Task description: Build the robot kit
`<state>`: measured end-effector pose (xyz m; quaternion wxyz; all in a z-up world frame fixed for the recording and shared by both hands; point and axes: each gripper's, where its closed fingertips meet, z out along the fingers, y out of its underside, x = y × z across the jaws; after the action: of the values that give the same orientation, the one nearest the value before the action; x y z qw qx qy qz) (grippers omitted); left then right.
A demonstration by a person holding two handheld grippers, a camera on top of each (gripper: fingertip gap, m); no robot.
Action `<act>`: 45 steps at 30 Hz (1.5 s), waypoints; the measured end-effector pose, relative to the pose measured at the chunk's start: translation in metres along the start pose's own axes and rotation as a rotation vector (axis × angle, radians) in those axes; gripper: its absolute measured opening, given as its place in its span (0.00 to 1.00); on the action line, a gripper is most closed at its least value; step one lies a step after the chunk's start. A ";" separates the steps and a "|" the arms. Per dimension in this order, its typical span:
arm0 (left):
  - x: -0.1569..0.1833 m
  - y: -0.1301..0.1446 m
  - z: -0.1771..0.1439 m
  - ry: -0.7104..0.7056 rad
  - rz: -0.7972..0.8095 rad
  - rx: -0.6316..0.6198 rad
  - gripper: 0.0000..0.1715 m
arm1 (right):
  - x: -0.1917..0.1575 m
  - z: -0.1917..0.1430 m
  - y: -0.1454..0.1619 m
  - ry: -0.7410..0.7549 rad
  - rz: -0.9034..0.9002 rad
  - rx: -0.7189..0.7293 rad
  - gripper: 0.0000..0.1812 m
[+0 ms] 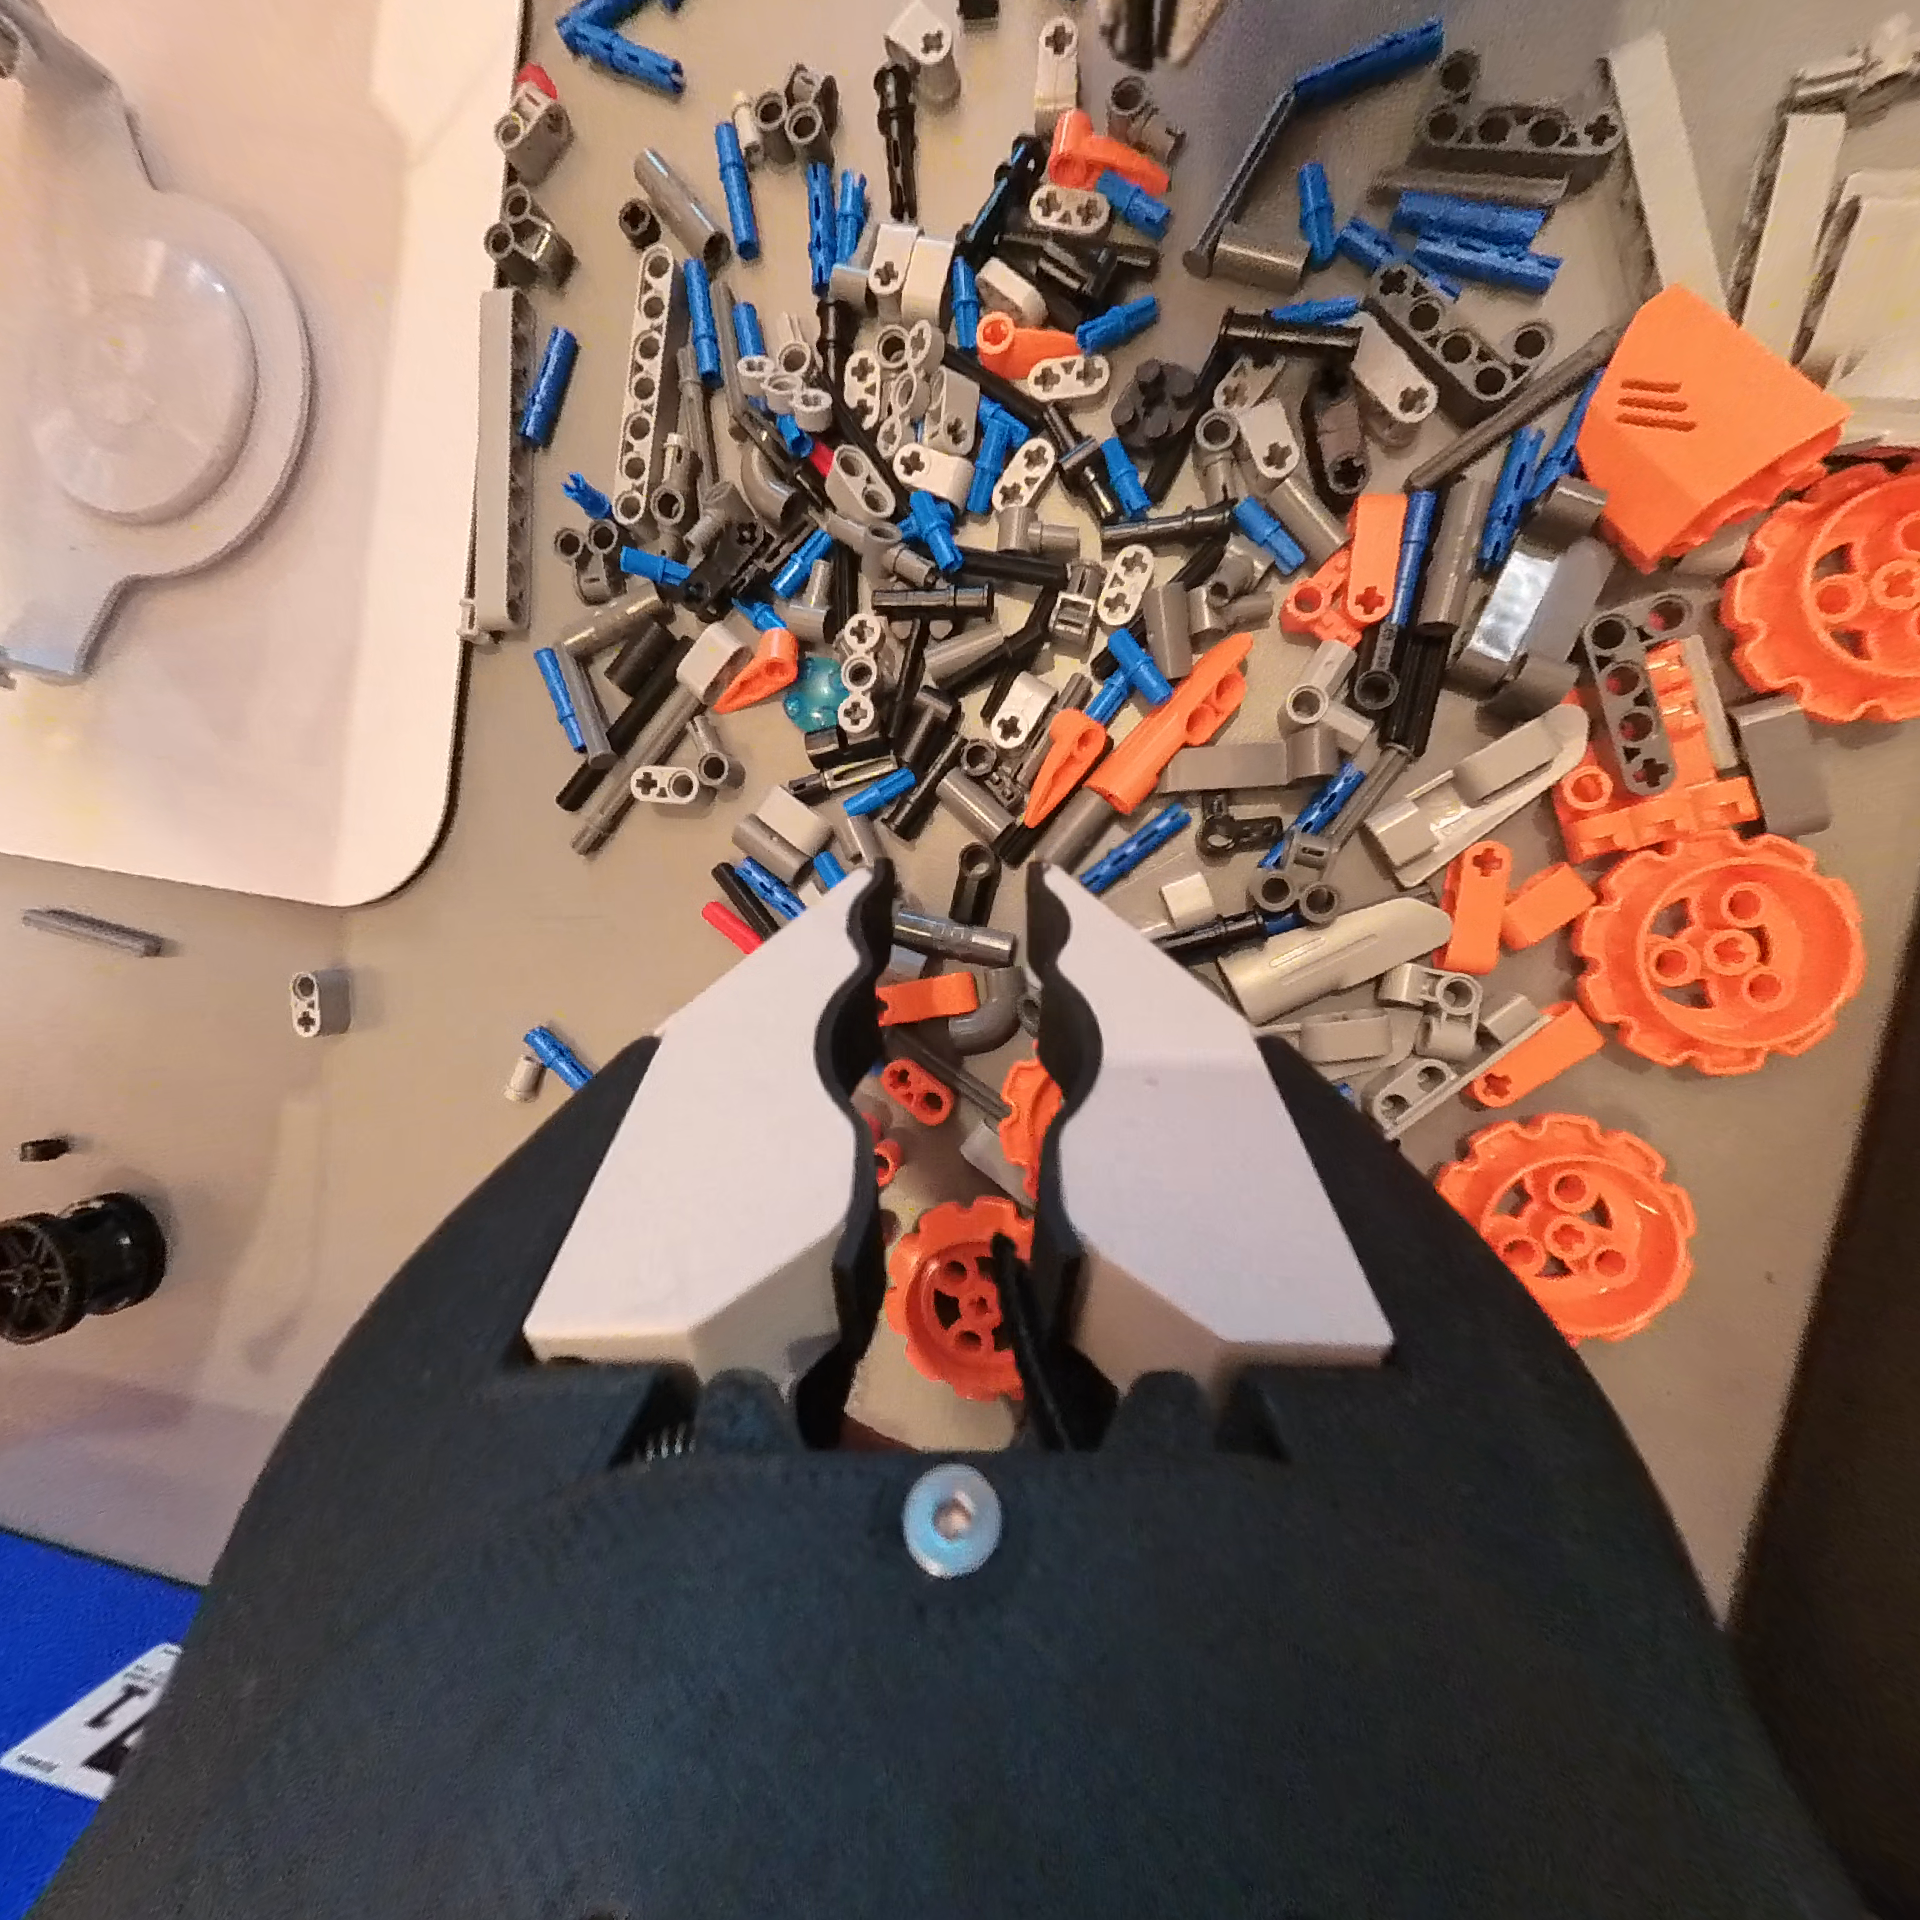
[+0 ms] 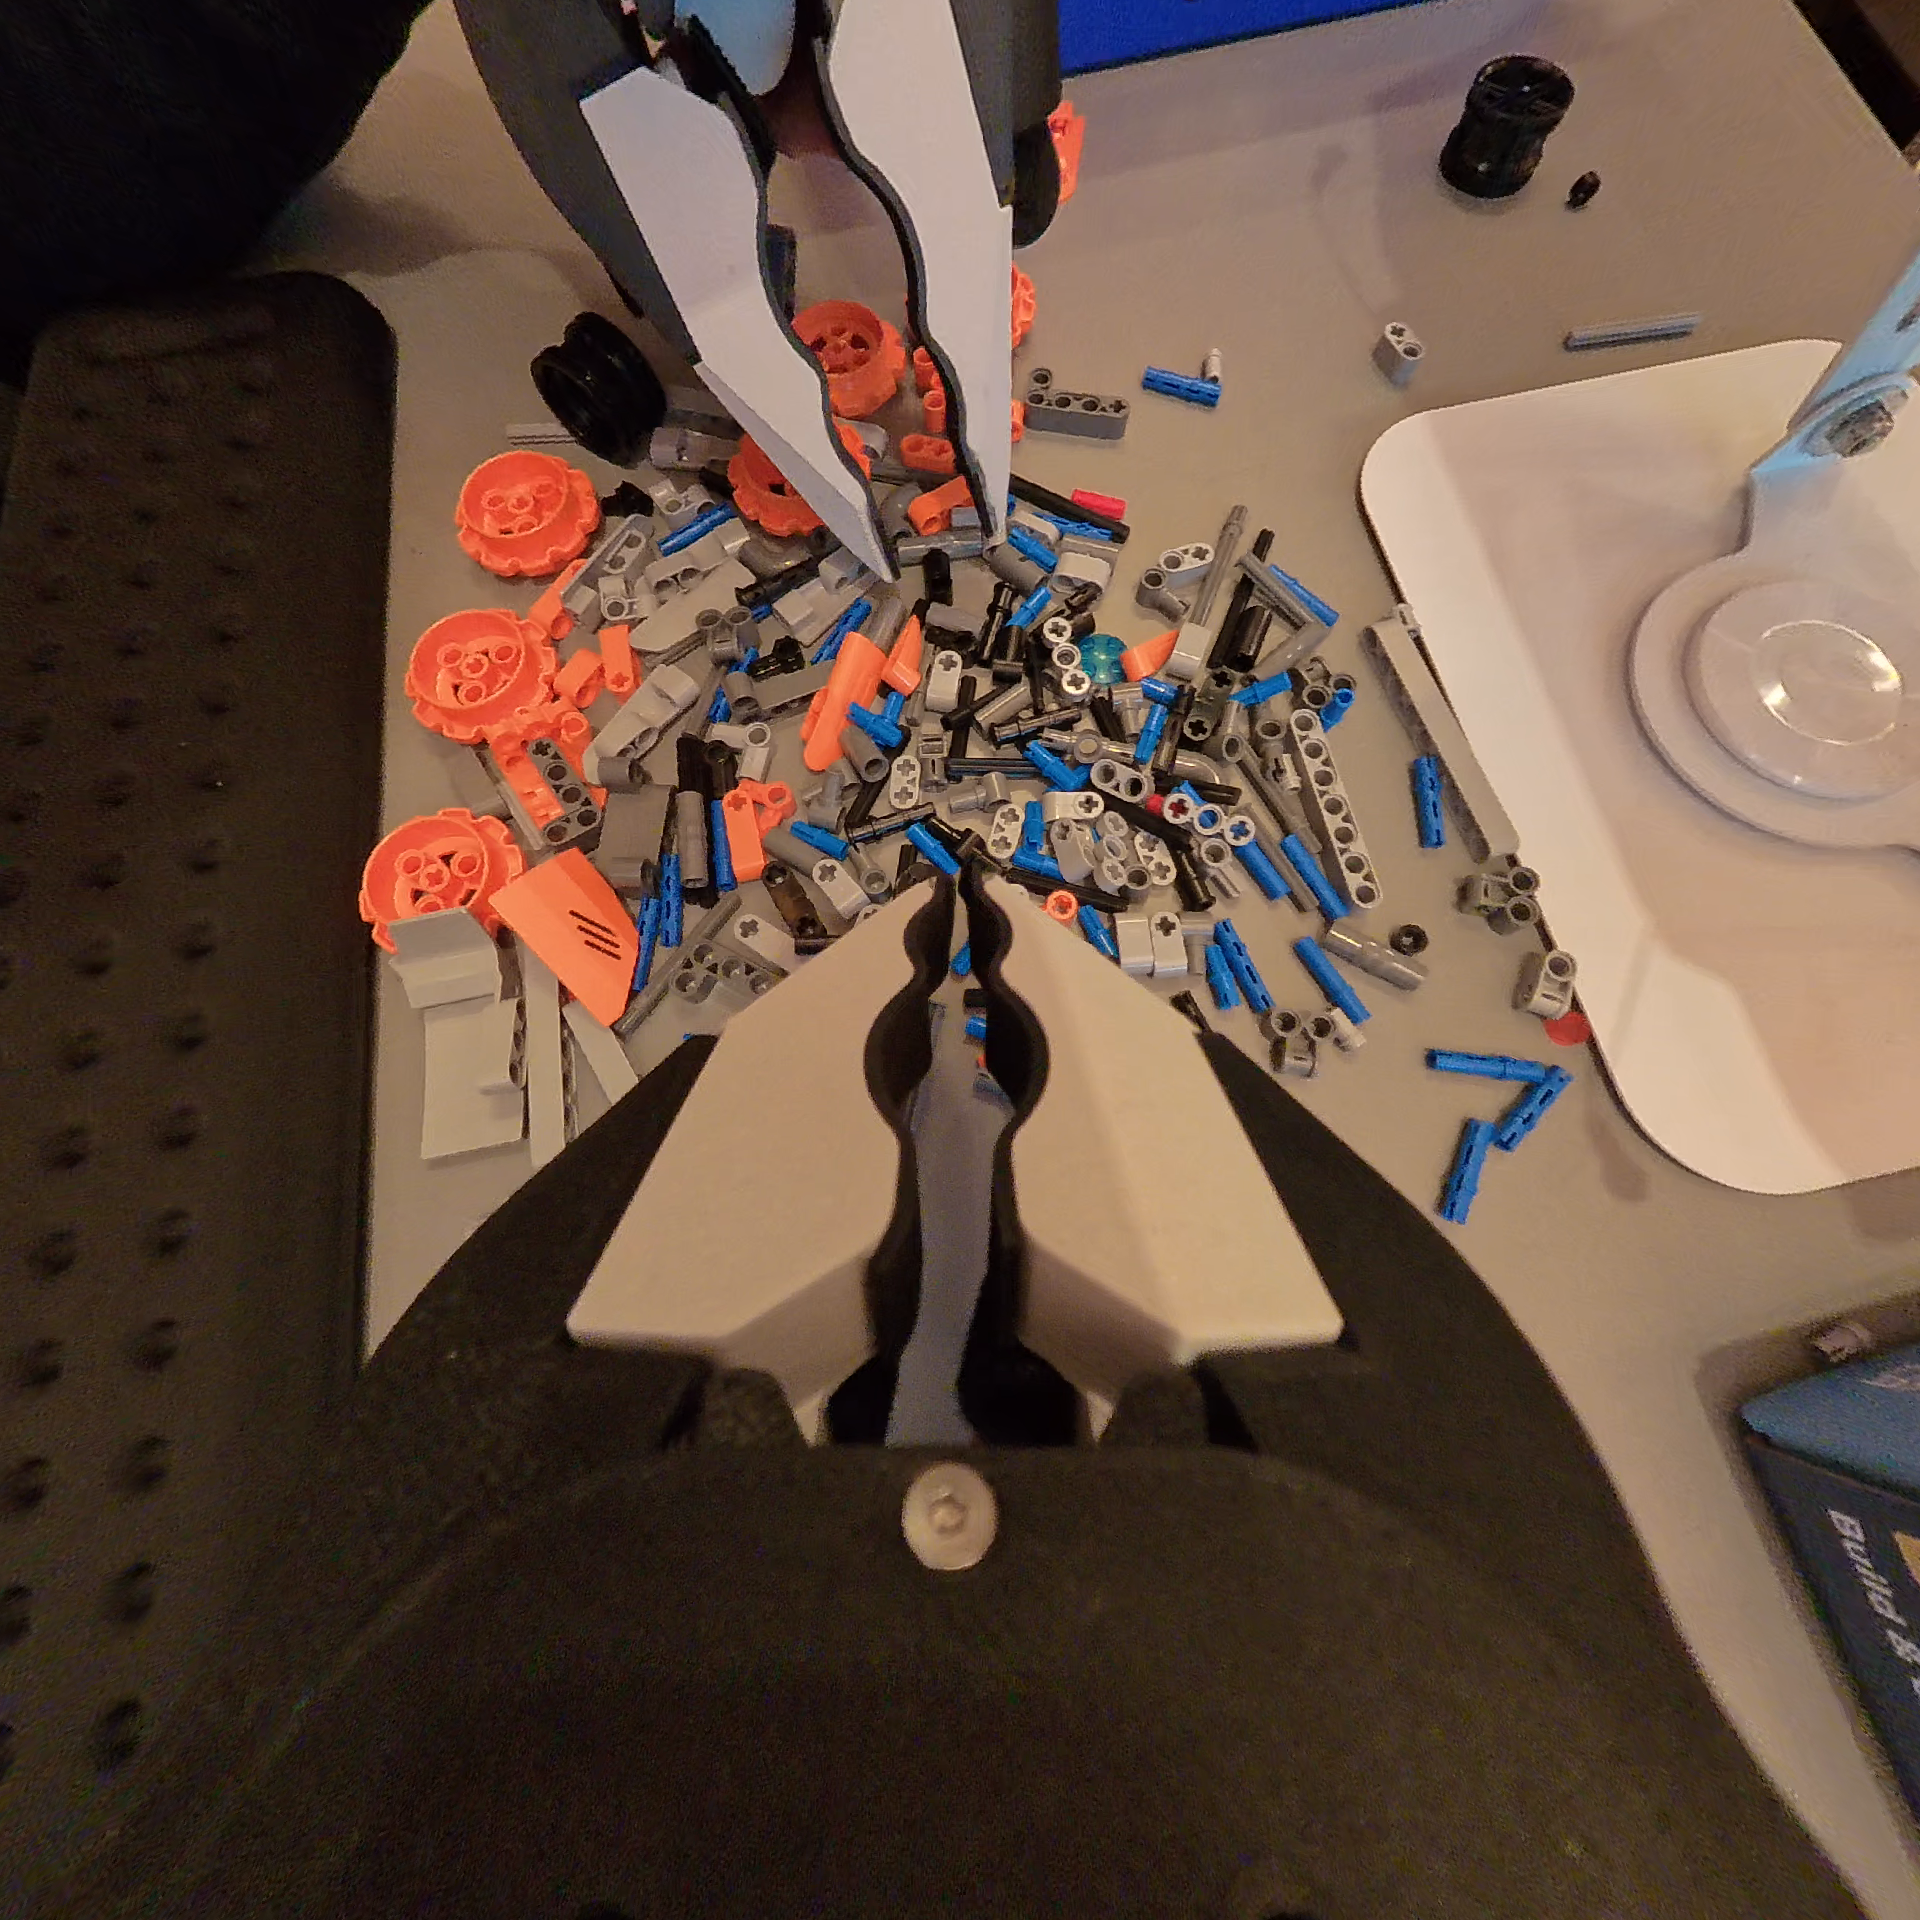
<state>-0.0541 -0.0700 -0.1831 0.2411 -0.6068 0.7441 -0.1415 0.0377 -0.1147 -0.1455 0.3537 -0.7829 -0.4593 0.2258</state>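
Note:
A pile of small construction-toy parts lies on the grey table: blue pins, black and grey connectors, grey beams, and orange wheels. My left gripper is open, its tips low over the near edge of the pile. They straddle a short dark grey connector without gripping it. The right wrist view shows it coming in from the top. My right gripper is shut, its tips at the opposite edge of the pile by a black pin. I see nothing held in it.
A white tray holding a grey plate with a clear dome sits beside the pile; it also shows in the right wrist view. A black wheel hub, a black perforated mat and a blue box border the table. The gap from one gripper's tips to the other's is roughly 12 cm. About 6 cm separates my right fingertips from the black pin. It turns up in the left wrist view as well.

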 end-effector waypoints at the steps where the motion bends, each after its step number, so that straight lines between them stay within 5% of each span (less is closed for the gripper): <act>1: -0.002 -0.001 0.001 -0.011 0.005 0.003 0.13 | 0.001 0.000 0.001 0.003 0.006 0.001 0.01; 38: -0.003 -0.003 -0.040 0.008 -0.004 0.111 0.07 | -0.027 0.018 0.009 -0.113 -0.077 -0.035 0.09; 45: -0.007 0.005 -0.068 -0.024 -0.042 0.129 0.06 | -0.026 0.017 0.009 -0.111 -0.072 -0.026 0.09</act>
<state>-0.0929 -0.0681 -0.1273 0.2857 -0.6071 0.7175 -0.1871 0.0185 -0.1339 -0.1626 0.3253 -0.7567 -0.5089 0.2502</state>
